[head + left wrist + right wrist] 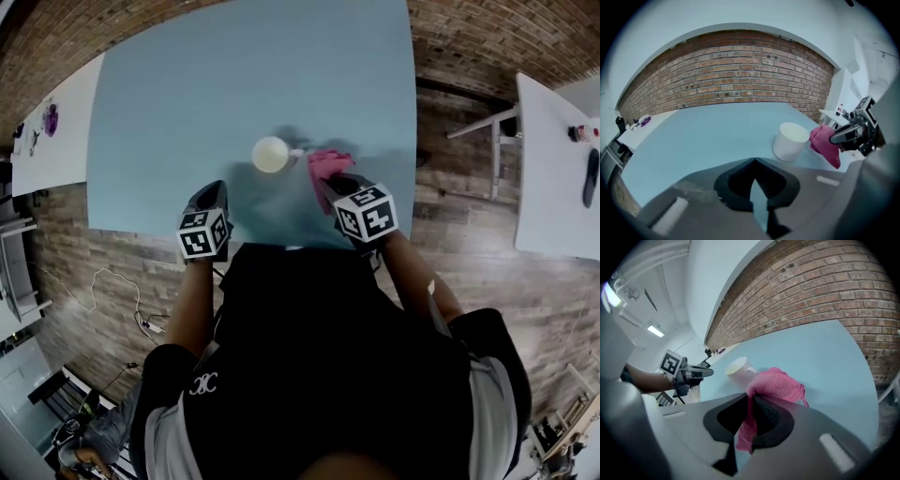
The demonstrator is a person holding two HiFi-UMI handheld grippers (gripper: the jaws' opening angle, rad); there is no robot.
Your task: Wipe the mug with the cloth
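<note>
A white mug (270, 154) stands upright on the light blue table (187, 94), handle toward the right. A pink cloth (327, 166) hangs just right of the mug, with my right gripper (330, 187) shut on it. The right gripper view shows the cloth (773, 385) pinched between the jaws and bunched beyond them, close to the mug (738, 371). My left gripper (212, 195) is shut and empty, near the table's front edge, left of and nearer than the mug (790, 140). In the left gripper view the cloth (825, 143) hangs beside the mug.
White side tables stand at the left (52, 141) and right (553, 178), each bearing small items. A brick wall (726, 70) rises behind the table. Cables lie on the wood floor (122, 291) below the table's front edge.
</note>
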